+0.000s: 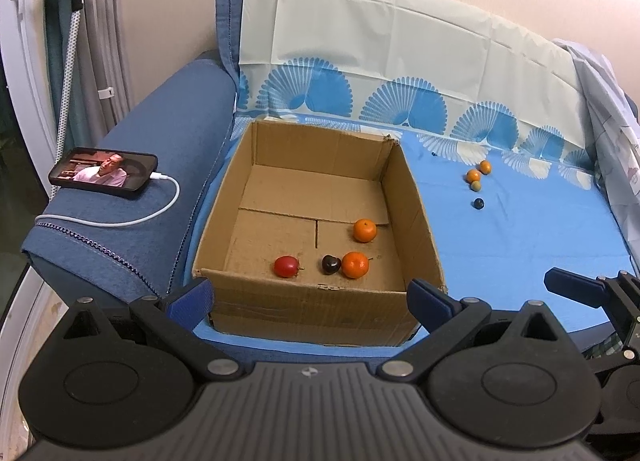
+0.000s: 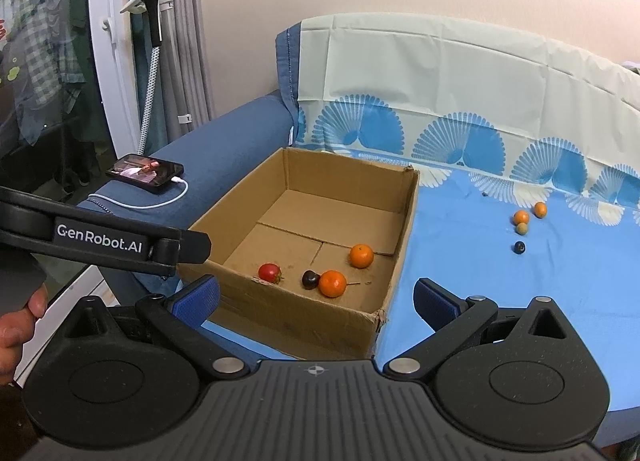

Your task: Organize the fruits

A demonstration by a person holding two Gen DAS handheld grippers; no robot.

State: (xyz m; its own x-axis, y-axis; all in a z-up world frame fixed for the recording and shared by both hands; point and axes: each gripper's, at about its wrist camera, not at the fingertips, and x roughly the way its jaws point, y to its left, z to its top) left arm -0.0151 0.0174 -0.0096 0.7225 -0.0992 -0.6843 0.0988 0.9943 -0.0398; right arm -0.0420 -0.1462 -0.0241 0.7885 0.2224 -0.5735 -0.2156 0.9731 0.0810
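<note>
Cardboard box [image 1: 316,197] containing four fruits: two oranges, one red, one dark; four more on blue sheet [image 1: 520,229]. Left gripper [image 1: 311,297] and right gripper [image 2: 316,297] both released, empty.

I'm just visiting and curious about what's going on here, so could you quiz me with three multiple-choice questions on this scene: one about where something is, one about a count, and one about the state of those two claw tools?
1. Where does the phone lie?
A. Inside the cardboard box
B. On the blue sofa armrest
C. On the light blue sheet

2. How many fruits are in the cardboard box?
A. Two
B. Four
C. Six

3. How do the left gripper and right gripper stand?
A. Both open and empty
B. Both shut on fruit
C. Left open, right shut on a fruit

Answers:
1. B, it rests on the armrest with a white cable plugged in.
2. B, two oranges, a red fruit and a dark fruit.
3. A, each pair of blue pads is spread wide with nothing between.
</note>
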